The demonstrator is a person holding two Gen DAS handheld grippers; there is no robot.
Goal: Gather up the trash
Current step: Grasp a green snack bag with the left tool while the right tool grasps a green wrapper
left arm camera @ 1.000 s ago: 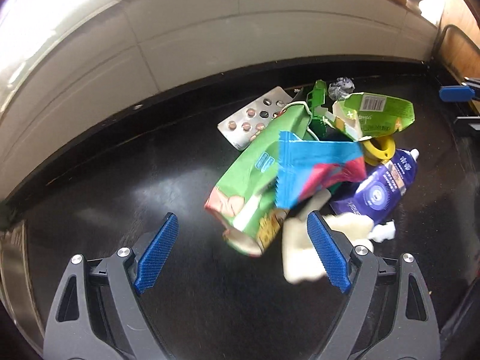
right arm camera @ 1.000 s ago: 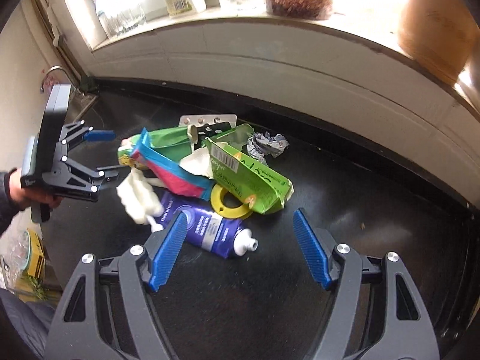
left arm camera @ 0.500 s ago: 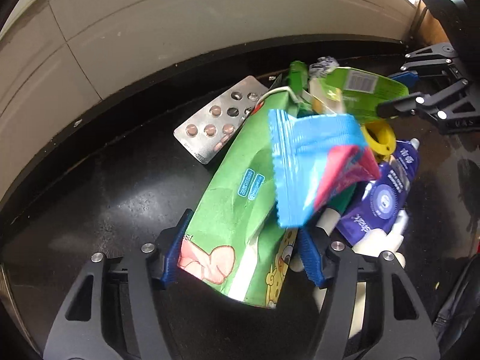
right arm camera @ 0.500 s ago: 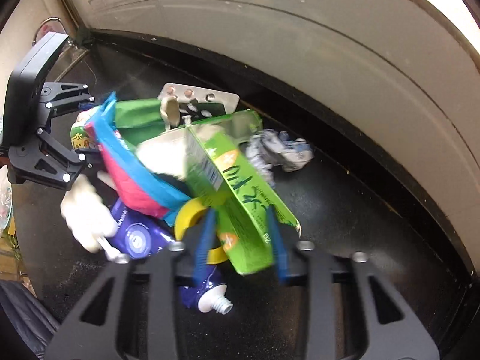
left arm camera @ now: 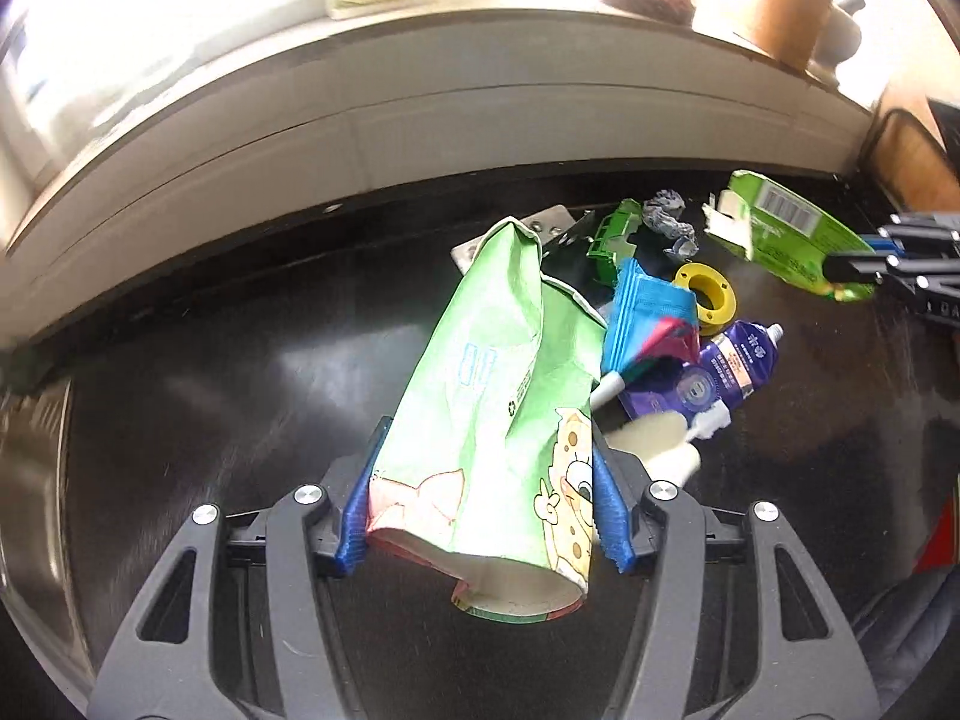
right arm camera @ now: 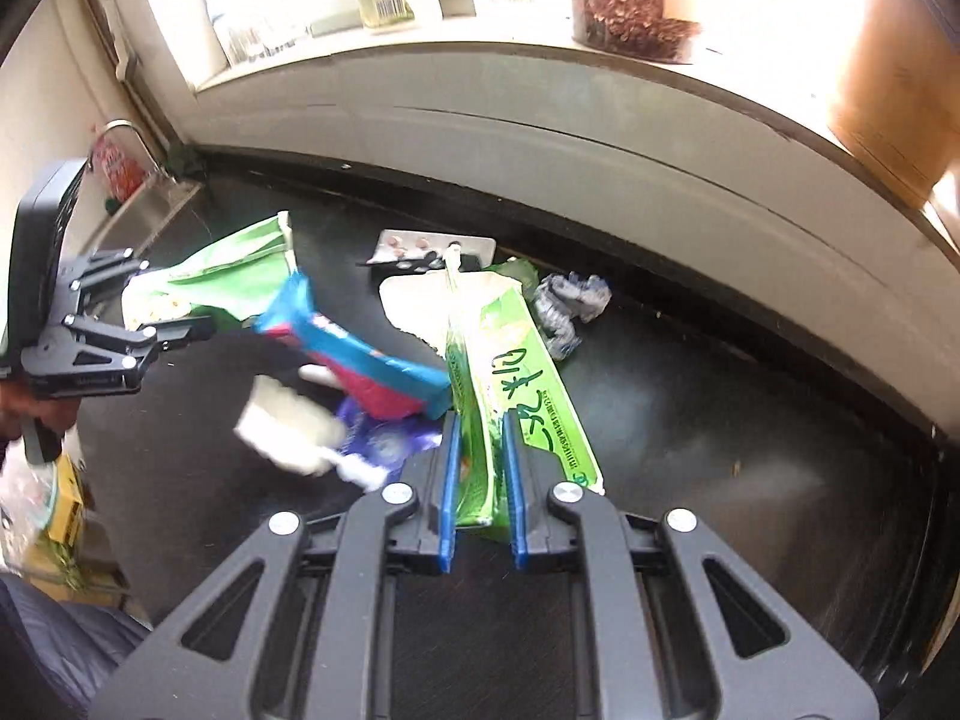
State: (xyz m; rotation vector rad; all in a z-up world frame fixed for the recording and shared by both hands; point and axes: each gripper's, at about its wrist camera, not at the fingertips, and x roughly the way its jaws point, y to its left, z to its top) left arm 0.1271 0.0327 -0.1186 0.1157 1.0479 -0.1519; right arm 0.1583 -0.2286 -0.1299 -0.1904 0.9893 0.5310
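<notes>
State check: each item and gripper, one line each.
left gripper: jaws just closing, shut on cartoon bag
cartoon bag: crumpled, held
right gripper: shut on green carton
green carton: flattened, torn open, held
purple tube: capless, lying down
pill strip: partly used

You have a glossy black worktop (left arm camera: 252, 384) before you. Around the yellow tape roll (left arm camera: 705, 291) on it lie a purple tube (left arm camera: 729, 369) just in front, a crumpled grey wad (left arm camera: 669, 222) behind, and a silver pill blister (right arm camera: 420, 249) further back-left.
</notes>
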